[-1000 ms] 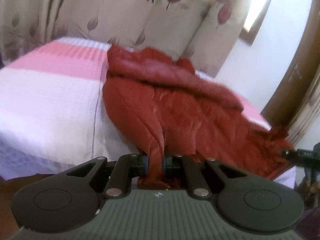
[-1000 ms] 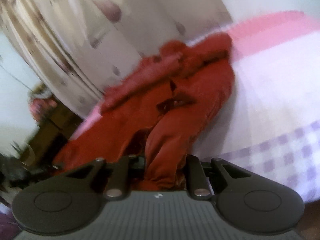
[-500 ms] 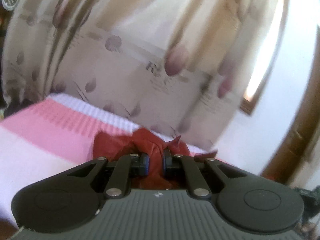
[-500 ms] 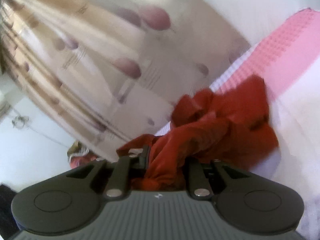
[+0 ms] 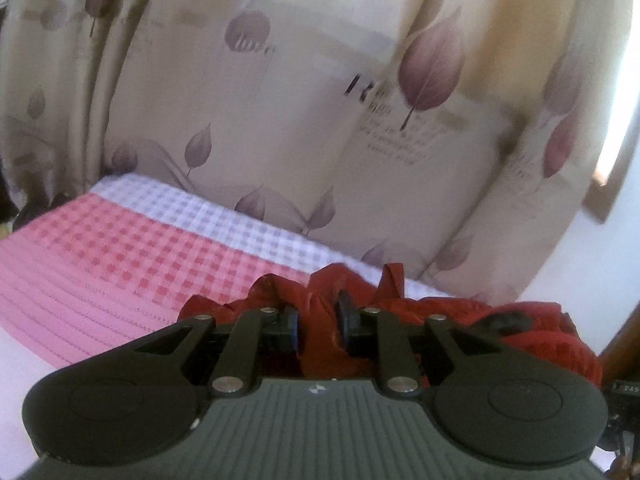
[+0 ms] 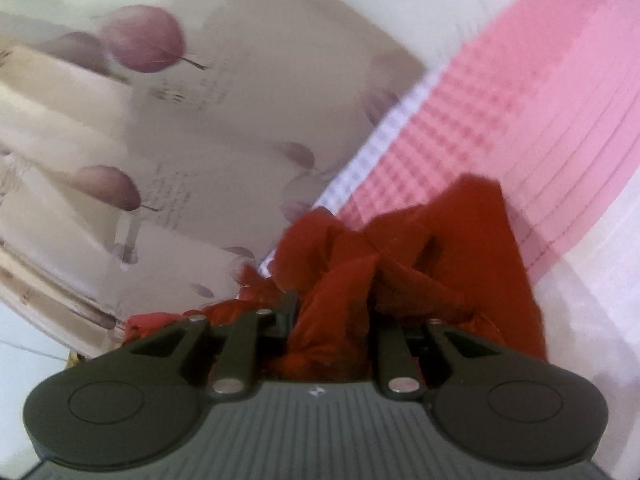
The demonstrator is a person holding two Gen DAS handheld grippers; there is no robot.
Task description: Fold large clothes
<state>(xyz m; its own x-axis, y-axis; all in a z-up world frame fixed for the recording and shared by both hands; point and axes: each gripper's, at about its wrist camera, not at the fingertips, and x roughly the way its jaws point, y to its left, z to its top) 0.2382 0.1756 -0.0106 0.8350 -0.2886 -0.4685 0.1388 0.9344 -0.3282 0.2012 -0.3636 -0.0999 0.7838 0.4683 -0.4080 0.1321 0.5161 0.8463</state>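
A large dark red garment (image 5: 520,332) lies bunched at the far end of the bed. My left gripper (image 5: 317,322) is shut on a fold of it, the cloth pinched between the blue-padded fingers. In the right wrist view the red garment (image 6: 452,264) heaps up in front of the camera, and my right gripper (image 6: 330,320) is shut on a thick bunch of it that hides the fingertips. Both grippers hold the cloth near the curtain side of the bed.
The bed has a pink and white checked cover (image 5: 120,252), which also shows in the right wrist view (image 6: 560,112). A beige leaf-print curtain (image 5: 320,120) hangs right behind the bed. A wooden frame (image 5: 620,344) stands at the right.
Both grippers have carried their hold on the red garment forward across the bed toward the curtain. The garment, spread out a second ago, is now bunched at the far end.
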